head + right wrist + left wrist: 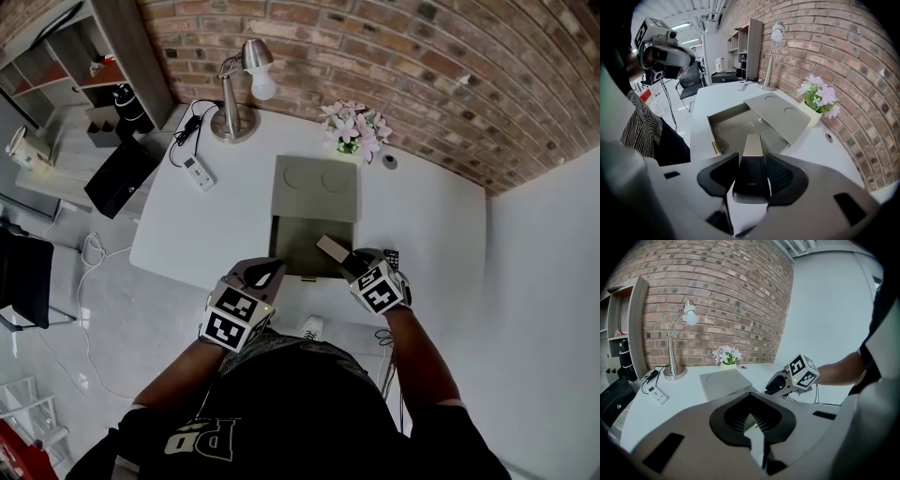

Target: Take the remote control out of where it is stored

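Lower centre of the head view: the right hand-held gripper (751, 174) clamps one remote control (752, 146) just above the single open drawer (291, 246) of the desk (206, 234). Removal looks nearly done; next, carry it clear. The left hand-held gripper (751, 420), second of two, has its jaws together on nothing.

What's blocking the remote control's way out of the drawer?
Nothing visible. The right gripper grips the remote control over the open drawer, and nothing lies above it.

Remote control (750, 161) over drawer (733, 129) in desk (710, 99)
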{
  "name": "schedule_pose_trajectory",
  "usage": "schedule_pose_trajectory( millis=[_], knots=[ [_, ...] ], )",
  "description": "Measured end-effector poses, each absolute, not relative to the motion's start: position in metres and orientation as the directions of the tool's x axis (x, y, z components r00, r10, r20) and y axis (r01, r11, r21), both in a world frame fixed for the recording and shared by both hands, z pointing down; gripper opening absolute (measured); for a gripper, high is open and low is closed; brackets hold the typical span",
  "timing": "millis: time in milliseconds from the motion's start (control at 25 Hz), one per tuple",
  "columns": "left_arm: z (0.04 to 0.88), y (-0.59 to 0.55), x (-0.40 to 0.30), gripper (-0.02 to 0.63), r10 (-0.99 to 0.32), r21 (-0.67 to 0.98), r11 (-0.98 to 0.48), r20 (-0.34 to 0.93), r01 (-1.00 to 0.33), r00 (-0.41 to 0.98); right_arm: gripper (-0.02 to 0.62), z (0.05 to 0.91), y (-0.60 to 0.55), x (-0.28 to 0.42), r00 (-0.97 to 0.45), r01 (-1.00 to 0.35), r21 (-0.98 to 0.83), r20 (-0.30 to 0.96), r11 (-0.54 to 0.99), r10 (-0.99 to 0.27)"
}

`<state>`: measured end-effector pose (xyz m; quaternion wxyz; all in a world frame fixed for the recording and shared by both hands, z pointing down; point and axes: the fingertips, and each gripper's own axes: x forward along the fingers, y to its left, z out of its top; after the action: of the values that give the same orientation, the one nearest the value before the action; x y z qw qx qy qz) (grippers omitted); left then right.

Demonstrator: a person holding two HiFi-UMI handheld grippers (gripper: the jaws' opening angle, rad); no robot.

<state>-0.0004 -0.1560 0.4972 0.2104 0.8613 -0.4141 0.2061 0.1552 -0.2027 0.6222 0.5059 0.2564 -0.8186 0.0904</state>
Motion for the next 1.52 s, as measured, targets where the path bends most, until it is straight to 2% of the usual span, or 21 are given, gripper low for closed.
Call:
schedule_pose_trajectory(
  millis=[240, 680, 1040, 1520],
  knots=[
    [0.499, -0.153, 0.01, 0.006, -0.612, 0.196, -0.585, 0.53, -0.787, 0.587, 0.186, 0.623, -0.195, 0.175, -0.334, -0.535, 0.12, 0.879, 0.836, -0.34],
    [0.501, -0.153, 0.024, 0.005, -0.592, 0.189, -0.611, 0.536, -0.768, 0.602, 0.187, 0.646, -0.168, 0.203, -0.389, -0.643, 0.007, 0.858, 0.766, -0.334],
    [0.5, -0.15, 0.028, 0.006, -0.582, 0.192, -0.616, 0.542, -0.764, 0.606, 0.187, 0.669, -0.16, 0.206, -0.392, -0.66, 0.001, 0.852, 0.752, -0.346],
    [0.501, -0.146, 0.019, 0.006, -0.593, 0.184, -0.601, 0.551, -0.778, 0.588, 0.19, 0.691, -0.165, 0.203, -0.335, -0.618, 0.094, 0.866, 0.78, -0.37]
  ],
)
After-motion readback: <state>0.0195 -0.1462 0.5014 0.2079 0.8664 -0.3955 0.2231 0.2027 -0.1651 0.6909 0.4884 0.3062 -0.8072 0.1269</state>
